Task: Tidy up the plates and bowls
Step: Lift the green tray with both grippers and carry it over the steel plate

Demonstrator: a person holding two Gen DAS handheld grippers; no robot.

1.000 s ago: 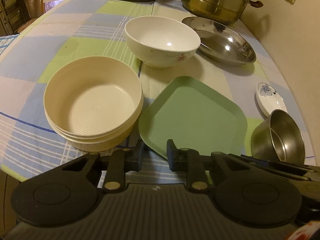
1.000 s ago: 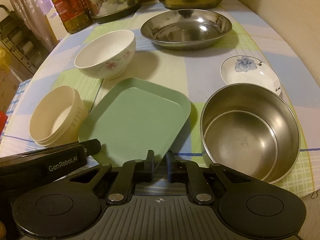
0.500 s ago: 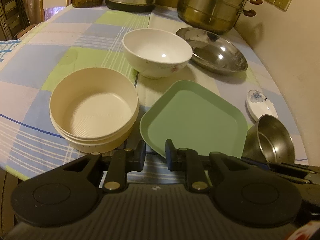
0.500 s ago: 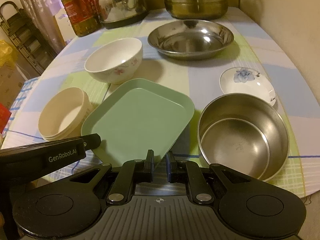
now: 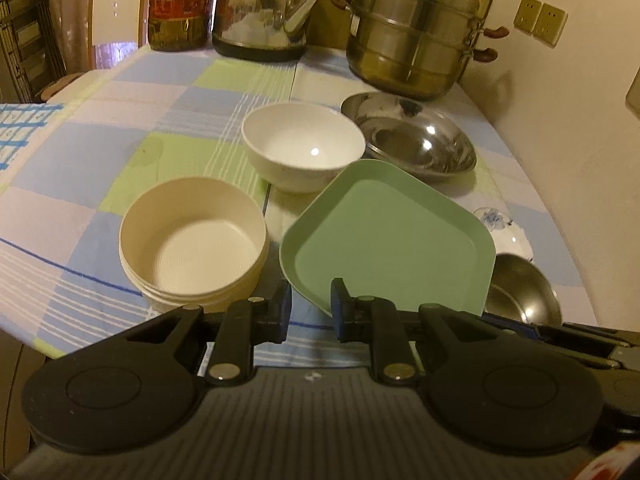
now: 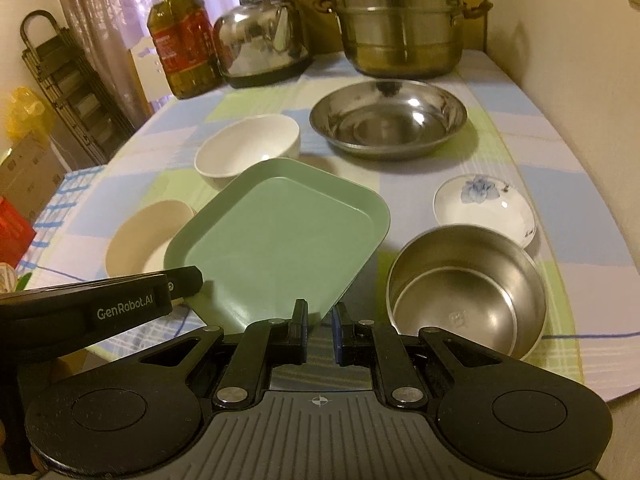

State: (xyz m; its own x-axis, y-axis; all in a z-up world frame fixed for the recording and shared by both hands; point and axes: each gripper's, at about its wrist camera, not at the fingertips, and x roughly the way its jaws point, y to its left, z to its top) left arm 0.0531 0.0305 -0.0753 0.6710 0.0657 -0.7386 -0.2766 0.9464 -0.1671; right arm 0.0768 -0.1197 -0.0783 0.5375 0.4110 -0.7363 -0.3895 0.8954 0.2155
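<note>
With both grippers clamped on its near rim — left gripper (image 5: 307, 302) and right gripper (image 6: 320, 316) at neighbouring near corners — green square plate (image 6: 280, 240) held tilted above table centre. Step in hand, prob.: carry to a stack. Next calls for level travel, a spot to set down. Tight beside: cream bowl (image 5: 192, 240), white bowl (image 5: 302, 144), steel bowl (image 6: 468, 288). Open room mostly toward steel dish (image 6: 388, 116).

A table under a pastel checked cloth (image 6: 496, 148) carries a cream ribbed round bowl (image 5: 192, 240), white ceramic bowl (image 5: 302, 144), shallow steel basin (image 6: 388, 118), small floral saucer (image 6: 486, 208), deep steel bowl (image 6: 466, 288), kettle (image 6: 262, 46), oil bottle (image 6: 184, 48) and stacked steel steamer pot (image 6: 400, 20).
</note>
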